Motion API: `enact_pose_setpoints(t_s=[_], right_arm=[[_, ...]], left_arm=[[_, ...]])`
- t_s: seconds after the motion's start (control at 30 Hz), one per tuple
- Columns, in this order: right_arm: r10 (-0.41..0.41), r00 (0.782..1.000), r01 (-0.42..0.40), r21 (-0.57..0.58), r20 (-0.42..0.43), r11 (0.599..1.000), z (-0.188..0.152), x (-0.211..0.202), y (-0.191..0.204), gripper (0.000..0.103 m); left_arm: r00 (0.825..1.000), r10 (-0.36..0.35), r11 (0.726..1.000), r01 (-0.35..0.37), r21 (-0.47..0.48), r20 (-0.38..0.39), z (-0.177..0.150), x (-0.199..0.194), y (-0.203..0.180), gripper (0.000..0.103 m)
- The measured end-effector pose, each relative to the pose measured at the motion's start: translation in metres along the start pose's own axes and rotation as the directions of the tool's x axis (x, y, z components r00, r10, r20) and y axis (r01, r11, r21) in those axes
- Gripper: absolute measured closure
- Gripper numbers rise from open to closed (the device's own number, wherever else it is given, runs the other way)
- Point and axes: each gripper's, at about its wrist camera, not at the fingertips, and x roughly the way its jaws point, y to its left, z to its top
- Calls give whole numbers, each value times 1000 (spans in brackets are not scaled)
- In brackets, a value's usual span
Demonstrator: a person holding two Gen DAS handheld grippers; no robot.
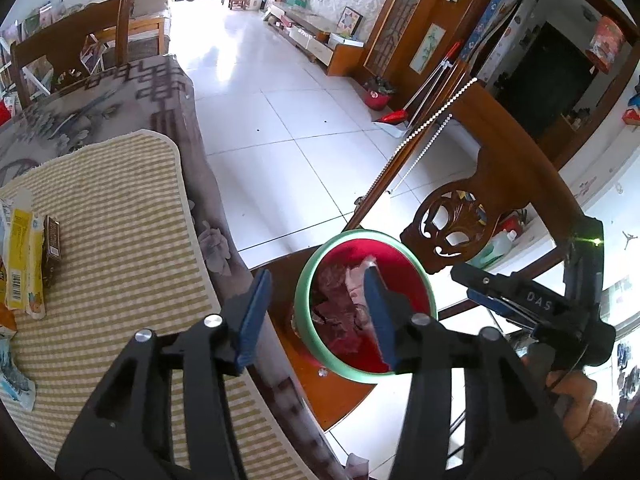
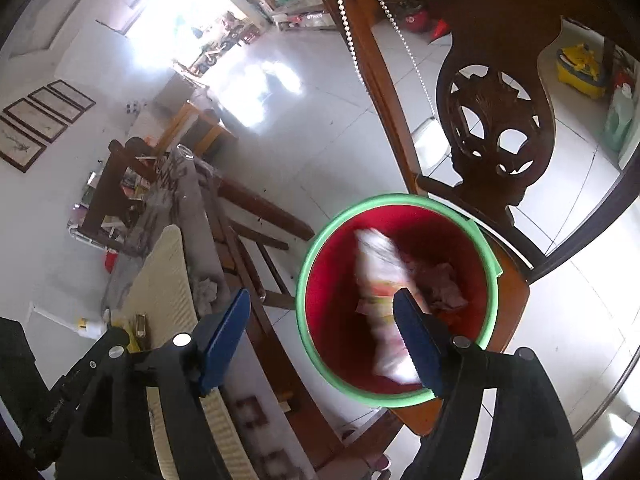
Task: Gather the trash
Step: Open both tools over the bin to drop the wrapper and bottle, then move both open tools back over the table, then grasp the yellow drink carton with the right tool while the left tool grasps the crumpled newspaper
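Both tongs were held over a red bin with a green rim (image 2: 320, 240) that stood on a wooden chair (image 1: 500, 184) beside the worktop's edge. The right tongs (image 2: 324, 340) were spread wide, nothing between the blue pads; a blurred white and red wrapper (image 2: 380, 276) was seen inside the bin beside crumpled paper (image 2: 444, 284). The left tongs (image 1: 316, 316) were parted, nothing gripped. More wrappers (image 1: 24, 252) were left on the striped mat (image 1: 120, 220) near the worktop's left edge.

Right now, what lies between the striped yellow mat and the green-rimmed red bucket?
In the left wrist view, only the patterned grey tablecloth's hanging edge separates striped mat from bucket on the wooden chair seat.
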Motion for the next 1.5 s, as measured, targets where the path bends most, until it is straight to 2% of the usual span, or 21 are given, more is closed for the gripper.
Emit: enact_pose_setpoints(t_s=[0.23, 0.43, 0.6, 0.8, 0.93, 1.1, 1.13, 1.23, 1.27, 1.37, 1.43, 1.5], right_arm=[[45, 999, -45, -46, -16, 998, -7, -8, 35, 31], [119, 992, -124, -178, -39, 976, -27, -10, 107, 31], [173, 982, -189, -270, -81, 944, -55, -3, 167, 31], [205, 969, -241, -365, -135, 899, -97, 13, 239, 31], [212, 955, -283, -419, -207, 863, -136, 34, 293, 31], [248, 915, -378, -460, -318, 803, -189, 64, 368, 31], [247, 907, -396, -486, -342, 779, -202, 71, 388, 31], [224, 899, -409, -537, -378, 738, -221, 95, 425, 31], [201, 904, -396, -561, -378, 727, -226, 108, 439, 31], [88, 940, -294, -652, -330, 699, -233, 155, 471, 31], [15, 955, -226, -693, -297, 684, -234, 186, 482, 32], [-46, 960, -172, -712, -276, 681, -238, 214, 487, 32]], left_arm=[[1000, 4, 999, -3, -33, 22, -6, -13, 21, 49], [999, 32, 995, -28, -99, 41, -20, -33, 62, 49], [995, 73, 982, -59, -179, 74, -37, -62, 113, 49], [986, 133, 952, -98, -289, 105, -70, -107, 195, 47], [976, 193, 925, -146, -351, 102, -98, -138, 247, 47], [962, 262, 884, -208, -420, 75, -136, -173, 310, 47], [958, 276, 873, -219, -435, 71, -144, -180, 321, 47], [949, 308, 846, -240, -476, 69, -162, -200, 344, 47], [945, 318, 834, -245, -495, 69, -168, -207, 353, 47], [938, 338, 810, -251, -530, 73, -181, -222, 370, 47], [934, 350, 801, -256, -542, 76, -187, -229, 375, 47], [930, 361, 793, -263, -550, 74, -193, -234, 381, 47]])
